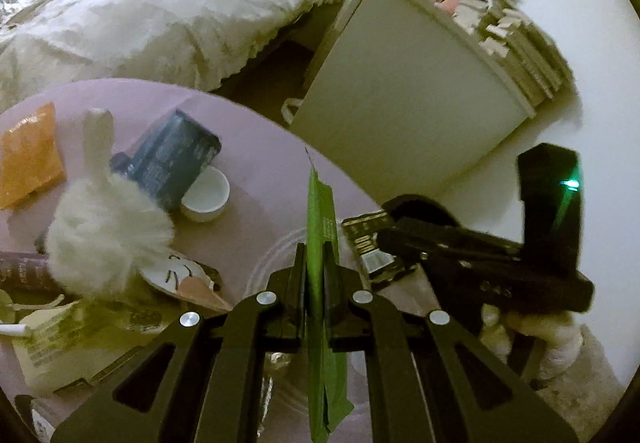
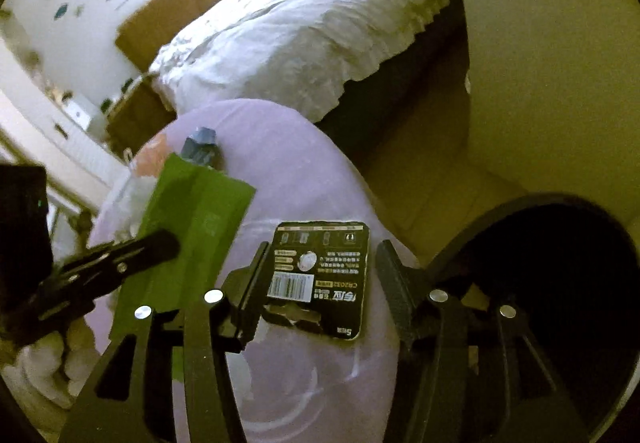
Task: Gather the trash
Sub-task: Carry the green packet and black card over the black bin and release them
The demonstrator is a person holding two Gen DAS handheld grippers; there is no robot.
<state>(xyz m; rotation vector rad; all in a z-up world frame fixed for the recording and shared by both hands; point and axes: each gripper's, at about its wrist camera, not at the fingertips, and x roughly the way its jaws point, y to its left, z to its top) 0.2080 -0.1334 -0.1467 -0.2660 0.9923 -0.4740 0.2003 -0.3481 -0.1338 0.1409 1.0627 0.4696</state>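
My left gripper (image 1: 316,255) is shut on a thin green wrapper (image 1: 318,211), which stands edge-on between its pads above the round pink table (image 1: 248,171). The right wrist view shows that same wrapper (image 2: 192,227) flat, clamped by the left gripper (image 2: 168,241). My right gripper (image 2: 324,247) has its jaws apart. A black battery card (image 2: 320,279) with a barcode sits between them, close to the left finger and clear of the right one. In the left wrist view the card (image 1: 366,239) shows at the right gripper's (image 1: 384,231) tips. A dark round bin (image 2: 500,211) opens at the lower right.
On the table lie a fluffy white toy (image 1: 108,227), a dark box (image 1: 176,159) leaning on a white bowl (image 1: 206,195), an orange packet (image 1: 28,159) and papers. A white cabinet (image 1: 400,115) and a bed (image 1: 160,15) stand beyond.
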